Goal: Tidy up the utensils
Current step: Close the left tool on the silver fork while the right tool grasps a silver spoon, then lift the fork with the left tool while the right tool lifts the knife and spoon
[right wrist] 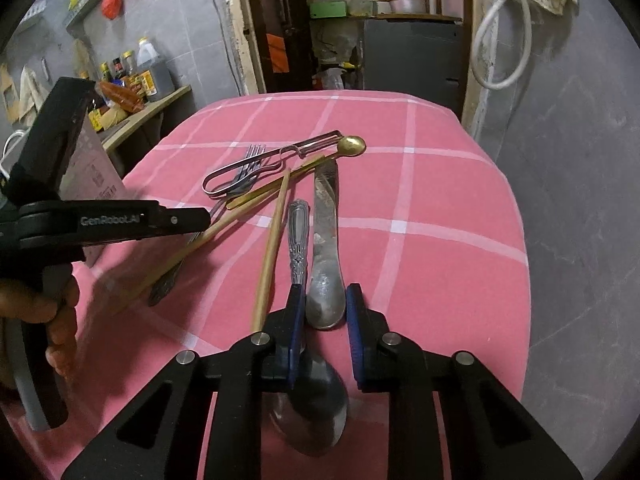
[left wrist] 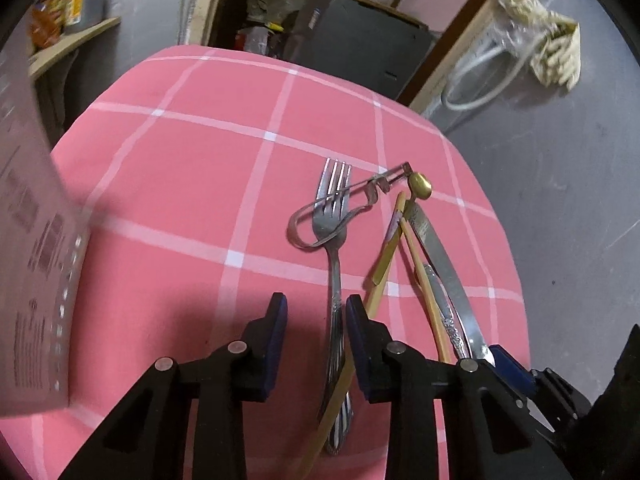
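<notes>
Utensils lie in a loose pile on a pink checked cloth [left wrist: 180, 200]. A silver fork [left wrist: 335, 216] points away from me, and its handle runs between the fingers of my left gripper [left wrist: 316, 308]; a gap shows on the left side, so the gripper is open. A wire peeler [left wrist: 352, 196] lies across the fork's tines. My right gripper [right wrist: 325, 308] is shut on the rounded handle end of a table knife [right wrist: 325, 240]. A silver spoon [right wrist: 308, 404] lies under its left finger. Two wooden chopsticks [right wrist: 272, 248] and a gold spoon [right wrist: 352, 145] cross the pile.
A printed carton [left wrist: 32, 240] stands at the left edge of the cloth. The left gripper [right wrist: 206, 216], held by a hand [right wrist: 56, 312], reaches in from the left in the right wrist view. Grey floor [left wrist: 560, 200] surrounds the table. A doorway and cluttered shelves [right wrist: 360, 8] lie beyond.
</notes>
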Available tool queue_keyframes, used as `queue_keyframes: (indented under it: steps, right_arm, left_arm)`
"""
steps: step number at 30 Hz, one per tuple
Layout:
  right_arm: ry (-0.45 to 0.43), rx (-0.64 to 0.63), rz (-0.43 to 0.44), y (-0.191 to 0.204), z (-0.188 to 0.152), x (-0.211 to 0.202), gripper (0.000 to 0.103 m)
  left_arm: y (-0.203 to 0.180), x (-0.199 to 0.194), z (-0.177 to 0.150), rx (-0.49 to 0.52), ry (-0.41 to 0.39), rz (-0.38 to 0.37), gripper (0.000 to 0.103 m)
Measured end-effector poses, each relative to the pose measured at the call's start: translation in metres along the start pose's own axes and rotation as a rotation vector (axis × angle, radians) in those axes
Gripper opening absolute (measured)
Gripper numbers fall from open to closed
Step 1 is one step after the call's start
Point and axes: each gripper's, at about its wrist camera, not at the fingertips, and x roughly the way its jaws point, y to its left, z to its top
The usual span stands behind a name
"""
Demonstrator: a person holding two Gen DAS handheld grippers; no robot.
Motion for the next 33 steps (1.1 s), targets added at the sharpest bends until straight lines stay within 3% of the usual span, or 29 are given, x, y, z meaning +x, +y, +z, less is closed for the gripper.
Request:
queue_keyframes:
  steps: [4, 7, 16, 33]
  right_arm:
    - [0.011, 0.027, 0.003, -0.003, -0.001, 0.0, 0.018]
    - [0.021, 0.049, 0.008, -0.005, -0.002, -0.001, 0.018]
    - [0.04, 0.122, 0.037, -0.012, -0.018, -0.021, 0.018]
    - [0.129, 0.19, 0.083, -0.018, -0.081, -0.062, 0.018]
  left_arm:
    - [-0.006, 0.005, 0.007, 0.039, 0.037, 0.023, 0.024]
    - [-0.009, 0.01, 0.011, 0.064, 0.07, 0.018, 0.007]
    - [0.009, -0.002, -0.006, -0.077, 0.146, -0.087, 0.006]
    - [0.017, -0.056, -0.092, -0.082, 0.261, -0.119, 0.006]
